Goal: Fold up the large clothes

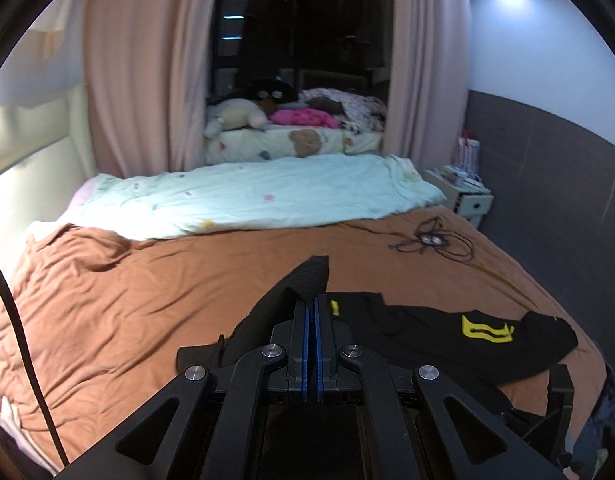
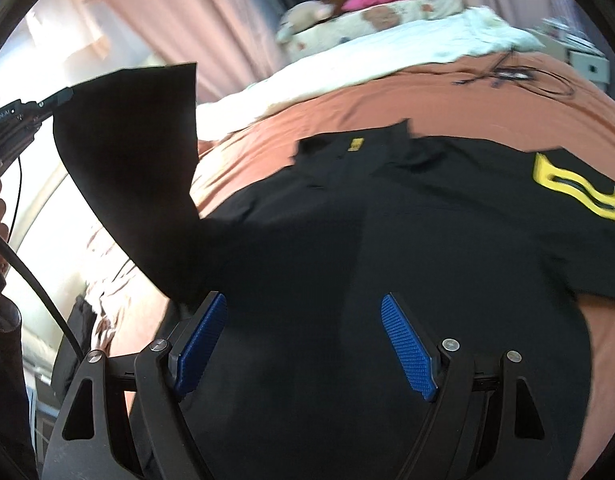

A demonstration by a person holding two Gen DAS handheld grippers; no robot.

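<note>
A black shirt [image 1: 427, 332] with a yellow logo [image 1: 487, 330] lies on the brown bedspread [image 1: 127, 304]. My left gripper [image 1: 311, 304] is shut on one black sleeve [image 1: 303, 280] and holds it lifted above the bed. In the right wrist view the shirt [image 2: 387, 220] fills the middle, with its raised sleeve [image 2: 135, 152] pinched by the left gripper [image 2: 63, 96] at far left. My right gripper [image 2: 303, 308] is open, with the jaws wide apart just above the shirt's body, holding nothing.
A pale green quilt [image 1: 247, 196] lies across the far side of the bed. A tangle of black cord [image 1: 431, 240] lies on the bedspread at the far right. A white nightstand [image 1: 467, 196] stands beyond it. Pink curtains [image 1: 139, 80] and another bed with stuffed toys [image 1: 243, 116] are behind.
</note>
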